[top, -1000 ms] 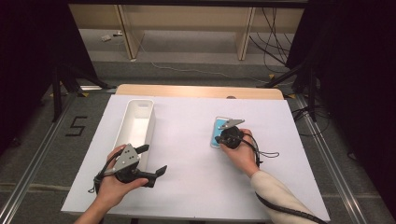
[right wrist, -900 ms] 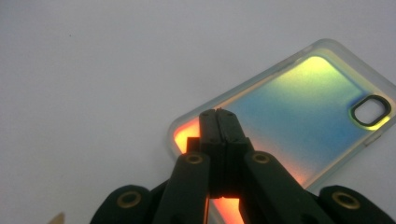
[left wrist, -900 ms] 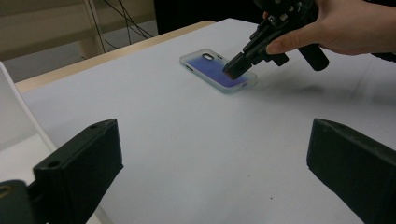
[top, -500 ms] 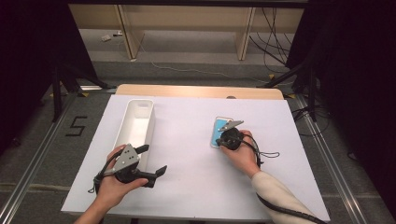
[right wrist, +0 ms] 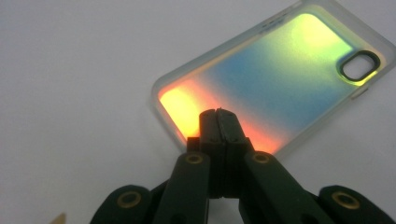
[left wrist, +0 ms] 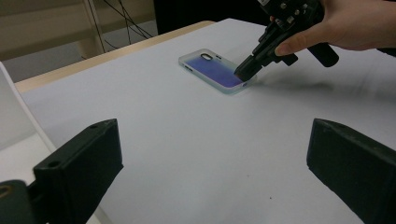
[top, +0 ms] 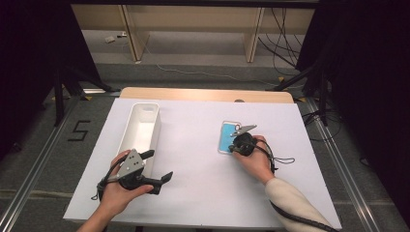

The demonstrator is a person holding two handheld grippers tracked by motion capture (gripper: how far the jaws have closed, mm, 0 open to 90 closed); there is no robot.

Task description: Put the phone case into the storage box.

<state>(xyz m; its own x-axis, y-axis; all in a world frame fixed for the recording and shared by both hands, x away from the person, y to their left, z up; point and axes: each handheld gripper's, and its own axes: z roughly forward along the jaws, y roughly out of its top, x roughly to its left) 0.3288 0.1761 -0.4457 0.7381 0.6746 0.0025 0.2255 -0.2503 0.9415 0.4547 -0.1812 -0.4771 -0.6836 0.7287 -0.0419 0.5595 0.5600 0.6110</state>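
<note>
The phone case (top: 226, 137) lies flat on the white table (top: 193, 193), right of centre. The right gripper (right wrist: 218, 116), jaws pressed together and holding nothing, rests its tip on the case's near end. The left gripper (top: 159, 166) sits wide apart and empty, just beside a white bin (top: 140, 126), well clear of the case.

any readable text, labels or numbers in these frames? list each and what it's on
"5": dark numeral marked on the grey floor, left of the table.
No other text: none can be read on the phone case, the white bin, the left gripper or the right gripper.
</note>
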